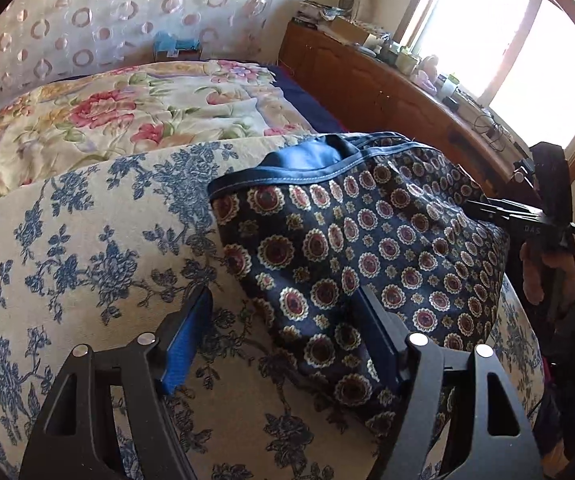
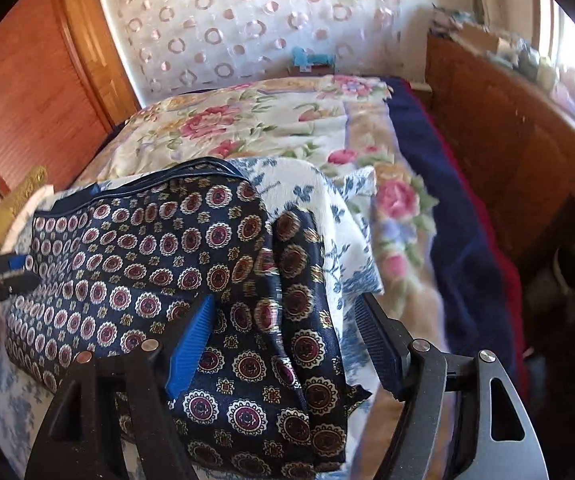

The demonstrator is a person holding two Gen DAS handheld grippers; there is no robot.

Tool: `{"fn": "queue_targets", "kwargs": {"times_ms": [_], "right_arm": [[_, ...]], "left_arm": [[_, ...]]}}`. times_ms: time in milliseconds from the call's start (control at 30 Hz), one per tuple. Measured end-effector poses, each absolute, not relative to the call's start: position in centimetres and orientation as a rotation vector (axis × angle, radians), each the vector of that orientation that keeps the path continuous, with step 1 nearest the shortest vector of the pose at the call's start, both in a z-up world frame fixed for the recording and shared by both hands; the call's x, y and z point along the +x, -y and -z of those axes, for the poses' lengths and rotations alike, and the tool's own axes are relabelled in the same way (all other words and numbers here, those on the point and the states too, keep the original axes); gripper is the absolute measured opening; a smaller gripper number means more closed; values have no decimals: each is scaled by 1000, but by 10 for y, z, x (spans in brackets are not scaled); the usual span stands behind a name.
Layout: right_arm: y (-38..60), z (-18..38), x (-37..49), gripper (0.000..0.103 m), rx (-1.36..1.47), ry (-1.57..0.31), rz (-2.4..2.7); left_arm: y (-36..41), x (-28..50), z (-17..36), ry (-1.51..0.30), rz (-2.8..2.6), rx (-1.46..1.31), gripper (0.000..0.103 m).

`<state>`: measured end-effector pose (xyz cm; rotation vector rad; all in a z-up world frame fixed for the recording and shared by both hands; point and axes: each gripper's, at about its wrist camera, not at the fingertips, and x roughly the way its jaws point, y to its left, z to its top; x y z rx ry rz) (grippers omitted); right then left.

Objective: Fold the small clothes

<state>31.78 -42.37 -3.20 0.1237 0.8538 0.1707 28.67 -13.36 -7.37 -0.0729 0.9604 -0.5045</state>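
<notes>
**Clerk:** Navy cloth with medallion print, one garment [image 1: 351, 264], was entered as lying spread on the blue-and-cream floral cover [image 1: 87, 240] of the bed, its bound waistband [image 1: 299, 182] turned toward the far quilt [image 1: 147, 108].

**Checker:** Was its position relative to each tool recorded?

**Clerk:** Left tool [image 1: 283, 320]: the garment's near left edge was noted between the spread jaws, one blue pad over bare cover, the other over the print. Nothing was seen pinched; state entered as released. Right tool [image 2: 287, 328]: the rumpled right-hand flap [image 2: 307, 280] was noted between its jaws, also spread, also unclamped.

**Checker:** Long axis?

**Clerk:** Judged to run side to side, from one tool to the other, so each end was nearer its own hand. Both tools were logged as pitched steeply downward at the cloth.

**Checker:** Next move?

**Clerk:** A grasp at each end was judged likely, for folding.
</notes>
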Motion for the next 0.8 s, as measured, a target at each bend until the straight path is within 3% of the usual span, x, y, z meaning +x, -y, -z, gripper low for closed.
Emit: {"fn": "queue_targets", "kwargs": {"times_ms": [100,200,300,333,433,800], "right_arm": [[431,36,317,73,136,-851,-191],[434,37,311,62,105,-829,-189],[425,33,302,38,38,-798,-183],[421,36,302,26,24,-795,-186],[415,37,298,10,1,-794,-211],[398,-9,259,6,-67,-621,-219]], "left_arm": [[139,289,73,-963,521,-64,57],[143,292,73,-970,540,-72,50],[143,295,74,-970,560,-100,42],[143,296,74,-969,563,-107,31],[147,298,73,-975,588,-117,9],[139,266,11,-782,623,-112,5]]}}
